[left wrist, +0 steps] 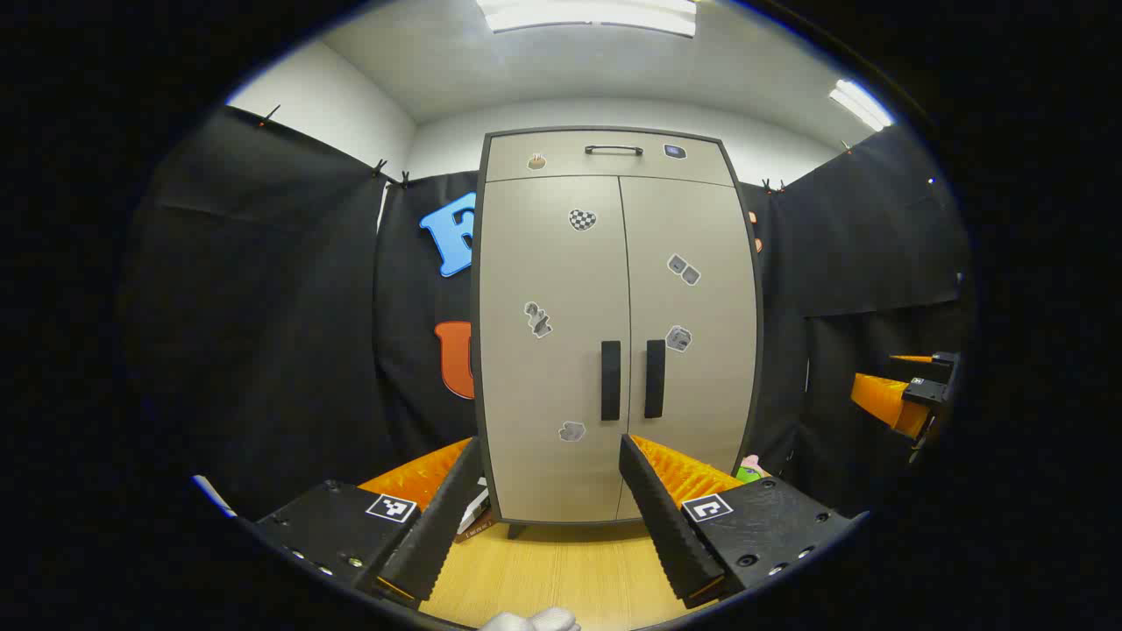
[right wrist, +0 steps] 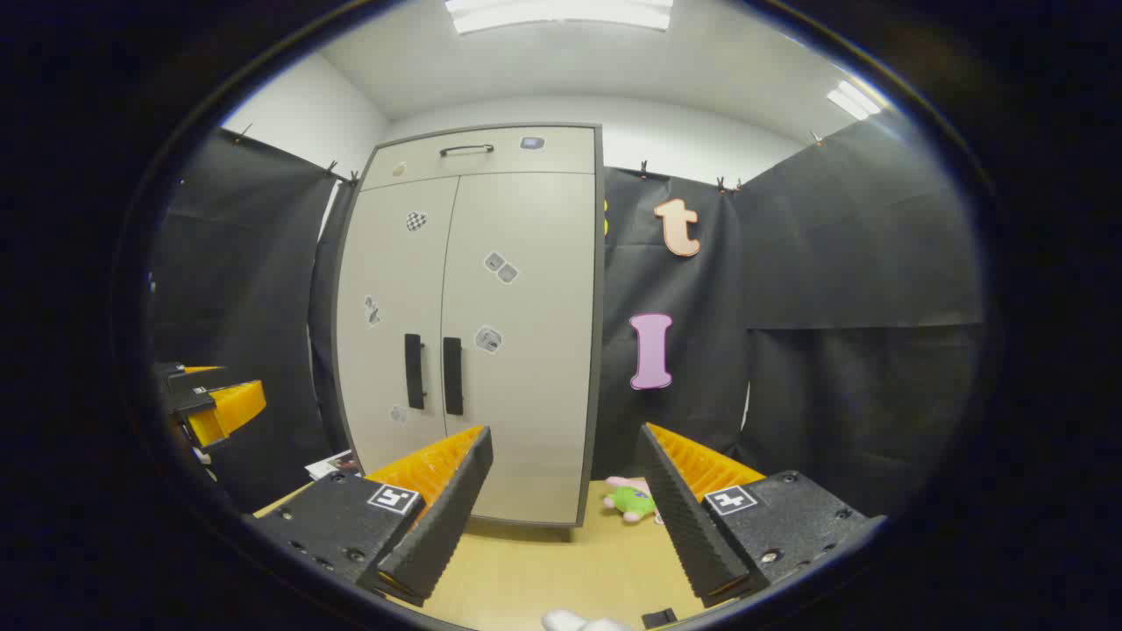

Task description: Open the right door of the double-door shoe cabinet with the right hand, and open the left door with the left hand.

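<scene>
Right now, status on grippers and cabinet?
Left gripper open, right gripper open, both short of the cabinet. Both doors shut, handles untouched. Plush toy on floor beside cabinet, not blocking.

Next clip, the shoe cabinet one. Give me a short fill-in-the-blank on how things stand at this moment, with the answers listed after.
1. Both doors of the shoe cabinet are ____.
2. The two black door handles stand upright, side by side near the ____ seam.
3. The left gripper and the right gripper both have their fingers ____.
4. The small green and pink plush toy lies on the ____ beside the cabinet.

Missing words: closed; centre; open; floor
</scene>
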The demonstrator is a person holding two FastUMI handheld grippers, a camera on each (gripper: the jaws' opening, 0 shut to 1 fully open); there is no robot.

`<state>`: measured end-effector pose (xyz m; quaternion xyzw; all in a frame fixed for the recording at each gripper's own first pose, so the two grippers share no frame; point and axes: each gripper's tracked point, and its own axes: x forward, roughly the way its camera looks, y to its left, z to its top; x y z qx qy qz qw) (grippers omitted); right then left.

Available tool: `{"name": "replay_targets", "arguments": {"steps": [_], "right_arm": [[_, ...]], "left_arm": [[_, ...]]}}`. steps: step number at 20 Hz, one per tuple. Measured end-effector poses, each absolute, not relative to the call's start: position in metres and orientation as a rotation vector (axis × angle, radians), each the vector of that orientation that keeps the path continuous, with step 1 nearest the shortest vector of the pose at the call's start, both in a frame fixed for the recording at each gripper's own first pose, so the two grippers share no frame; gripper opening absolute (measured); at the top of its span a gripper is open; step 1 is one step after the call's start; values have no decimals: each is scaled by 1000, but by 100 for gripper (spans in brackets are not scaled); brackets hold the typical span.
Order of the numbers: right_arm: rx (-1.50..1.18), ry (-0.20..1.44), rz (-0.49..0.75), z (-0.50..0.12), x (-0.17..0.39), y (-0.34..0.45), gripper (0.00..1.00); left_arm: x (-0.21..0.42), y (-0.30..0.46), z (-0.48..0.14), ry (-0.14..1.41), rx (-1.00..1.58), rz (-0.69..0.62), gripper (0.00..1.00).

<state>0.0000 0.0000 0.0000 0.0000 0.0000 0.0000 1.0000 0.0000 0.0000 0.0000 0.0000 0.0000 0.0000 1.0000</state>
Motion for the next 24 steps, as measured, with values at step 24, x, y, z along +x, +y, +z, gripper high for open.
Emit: {"name": "replay_targets", "arguments": {"steps": [24], "right_arm": [[-26, 40, 11, -18, 30, 38, 100]], "left_arm": [[-29, 36, -11, 12, 25, 45, 94]]}}
